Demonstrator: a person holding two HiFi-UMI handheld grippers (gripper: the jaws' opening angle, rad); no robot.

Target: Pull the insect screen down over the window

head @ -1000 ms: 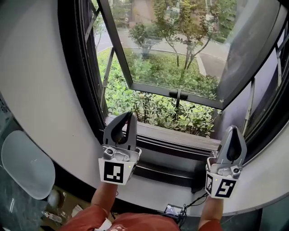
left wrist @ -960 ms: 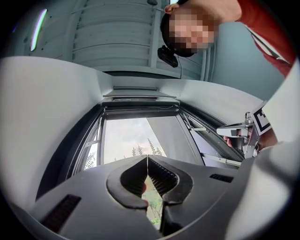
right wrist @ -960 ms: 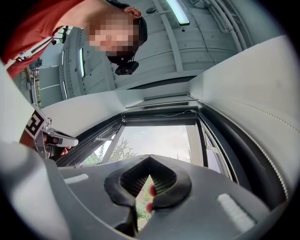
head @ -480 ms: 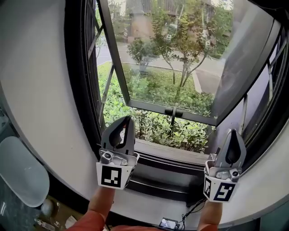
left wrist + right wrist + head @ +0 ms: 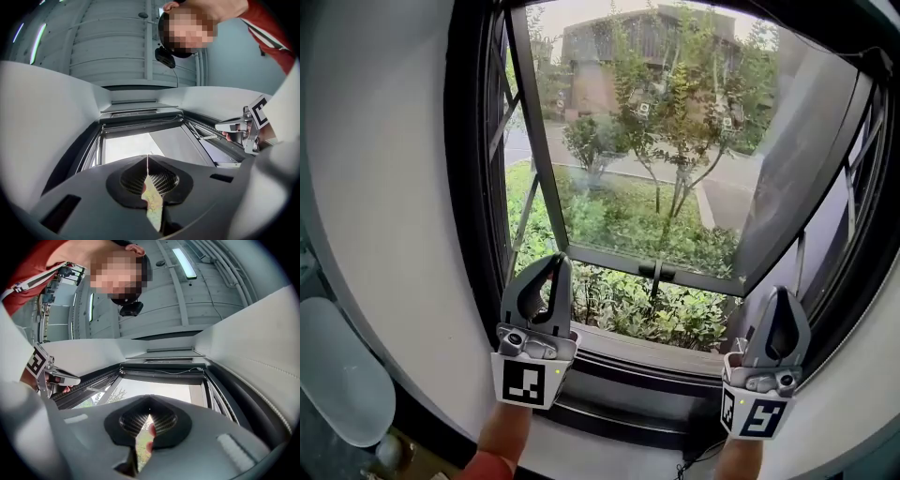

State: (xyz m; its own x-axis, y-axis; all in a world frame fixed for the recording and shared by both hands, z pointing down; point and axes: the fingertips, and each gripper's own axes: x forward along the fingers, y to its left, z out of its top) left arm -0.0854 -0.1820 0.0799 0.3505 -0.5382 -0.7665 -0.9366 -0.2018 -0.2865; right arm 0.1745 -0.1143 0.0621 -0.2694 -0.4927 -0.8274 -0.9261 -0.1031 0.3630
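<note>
The window (image 5: pixel 656 169) has a dark frame, and its glass sash is swung outward over green shrubs. The insect screen is rolled up in a dark housing (image 5: pixel 140 115) along the top of the frame; the right gripper view shows the housing (image 5: pixel 161 365) too. No mesh covers the opening. My left gripper (image 5: pixel 555 262) points up in front of the sill's left part, shut and empty. My right gripper (image 5: pixel 778 295) points up at the sill's right end, also shut with nothing in it. Both are well below the housing.
The dark sill (image 5: pixel 647 352) runs between the grippers. The sash handle (image 5: pixel 656 272) sits at the middle of the sash's lower rail. A curved white wall (image 5: pixel 384 187) flanks the window on the left, with a pale rounded object (image 5: pixel 337 366) low beside it.
The head view has tilted up, so more of the window's upper part shows and the floor has dropped out. Both grippers stay shut and have risen slightly with the view.
</note>
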